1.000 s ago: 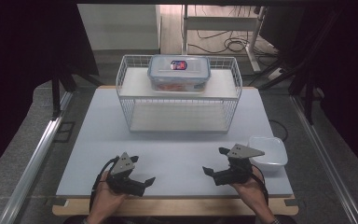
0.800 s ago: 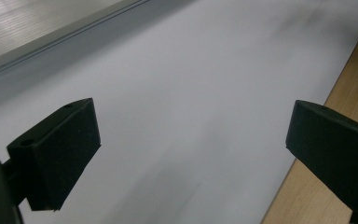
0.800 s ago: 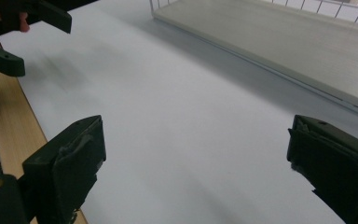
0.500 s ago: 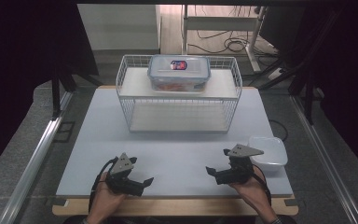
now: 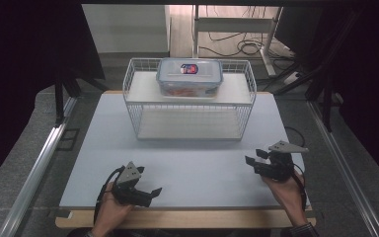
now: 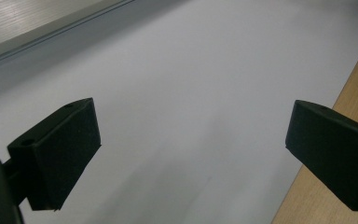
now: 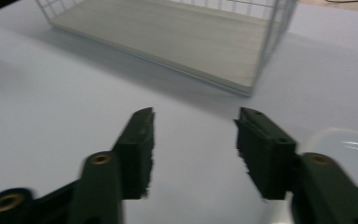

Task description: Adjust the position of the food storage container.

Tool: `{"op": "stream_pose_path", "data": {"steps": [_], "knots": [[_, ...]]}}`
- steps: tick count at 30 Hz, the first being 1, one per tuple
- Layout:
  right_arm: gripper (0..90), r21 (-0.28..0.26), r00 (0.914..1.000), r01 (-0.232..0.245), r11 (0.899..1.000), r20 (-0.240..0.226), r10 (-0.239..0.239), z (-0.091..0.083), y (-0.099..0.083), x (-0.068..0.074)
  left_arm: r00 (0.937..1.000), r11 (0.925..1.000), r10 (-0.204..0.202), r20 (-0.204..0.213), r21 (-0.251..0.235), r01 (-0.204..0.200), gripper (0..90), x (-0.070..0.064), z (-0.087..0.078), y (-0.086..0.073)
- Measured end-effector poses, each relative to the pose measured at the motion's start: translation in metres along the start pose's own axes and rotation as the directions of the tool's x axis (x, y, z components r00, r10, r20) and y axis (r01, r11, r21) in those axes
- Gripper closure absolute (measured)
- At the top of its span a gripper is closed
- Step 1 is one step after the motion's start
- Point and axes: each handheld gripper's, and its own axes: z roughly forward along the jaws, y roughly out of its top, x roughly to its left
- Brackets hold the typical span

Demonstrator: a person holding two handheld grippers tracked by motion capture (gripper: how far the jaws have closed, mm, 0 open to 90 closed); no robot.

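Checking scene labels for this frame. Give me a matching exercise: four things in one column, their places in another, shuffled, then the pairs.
Things:
1. food container
2. wire rack
3. left gripper
4. right gripper

Places:
A. near edge of the table, at the person's left, jaws open
B. on the upper shelf
C. near the table's right side, jaws open, aimed toward the rack
D. standing at the far middle of the table

Pairs: 1-B, 2-D, 3-A, 4-C
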Motion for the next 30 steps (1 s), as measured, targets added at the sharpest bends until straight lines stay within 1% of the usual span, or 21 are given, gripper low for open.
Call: {"op": "stream_pose_path", "data": {"steps": [2, 4, 7, 10, 12, 14, 16, 18, 22, 23, 24, 30], "knots": [[62.2, 0.011, 0.9995, 0.007, 1.000, 0.032, -0.007, -0.004, 0.000, -0.011, 1.0000, 1.0000, -0.003, 0.002, 0.002, 0.003, 2.9, 0.000, 0.000, 0.000], [69.5, 0.019, 0.9986, 0.004, 1.000, 0.053, -0.005, -0.007, -0.001, -0.019, 1.0000, 1.0000, -0.002, 0.005, 0.005, 0.002, 3.1, 0.000, 0.001, 0.000], [81.7, 0.012, 0.9962, -0.008, 1.000, 0.086, 0.007, -0.014, -0.003, -0.034, 1.0000, 1.0000, 0.003, 0.005, 0.008, -0.003, 3.3, 0.000, 0.001, 0.000], [88.8, 0.012, 0.9926, -0.013, 1.000, 0.121, 0.012, -0.019, -0.003, -0.044, 1.0000, 1.0000, 0.007, 0.001, 0.003, -0.007, 3.5, 0.000, 0.000, 0.000], [89.7, 0.011, 0.9880, -0.022, 1.000, 0.153, 0.020, -0.022, -0.005, -0.054, 1.0000, 1.0000, 0.006, -0.001, 0.001, -0.006, 3.5, 0.000, 0.000, 0.000], [89.7, 0.004, 0.9822, -0.052, 0.999, 0.181, 0.050, -0.027, -0.008, -0.063, 1.0000, 1.0000, 0.006, -0.001, 0.003, -0.006, 3.6, 0.000, 0.000, 0.000], [89.7, -0.003, 0.9743, -0.081, 0.997, 0.211, 0.080, -0.032, -0.010, -0.073, 1.0000, 1.0000, 0.006, -0.001, 0.004, -0.006, 3.7, 0.000, 0.000, 0.000], [89.6, -0.010, 0.9680, -0.096, 0.995, 0.232, 0.095, -0.036, -0.012, -0.081, 1.0000, 0.9999, 0.009, -0.001, 0.008, -0.009, 3.7, 0.000, 0.001, 0.000], [89.8, -0.008, 0.9526, -0.112, 0.994, 0.284, 0.110, -0.044, -0.018, -0.094, 0.9999, 0.9999, 0.010, -0.005, 0.009, -0.010, 3.8, -0.001, 0.001, 0.000], [89.8, -0.002, 0.9473, -0.115, 0.993, 0.301, 0.110, -0.046, -0.019, -0.097, 0.9999, 0.9999, 0.010, -0.007, 0.008, -0.010, 3.8, -0.001, 0.001, 0.000], [89.8, 0.002, 0.9440, -0.117, 0.993, 0.311, 0.110, -0.047, -0.021, -0.100, 0.9999, 0.9999, 0.010, -0.008, 0.009, -0.010, 3.9, -0.001, 0.001, 0.000], [89.8, 0.032, 0.9303, -0.128, 0.991, 0.350, 0.109, -0.049, -0.031, -0.111, 0.9998, 0.9998, 0.013, -0.013, 0.017, -0.013, 4.2, -0.001, 0.001, 0.000]]}}
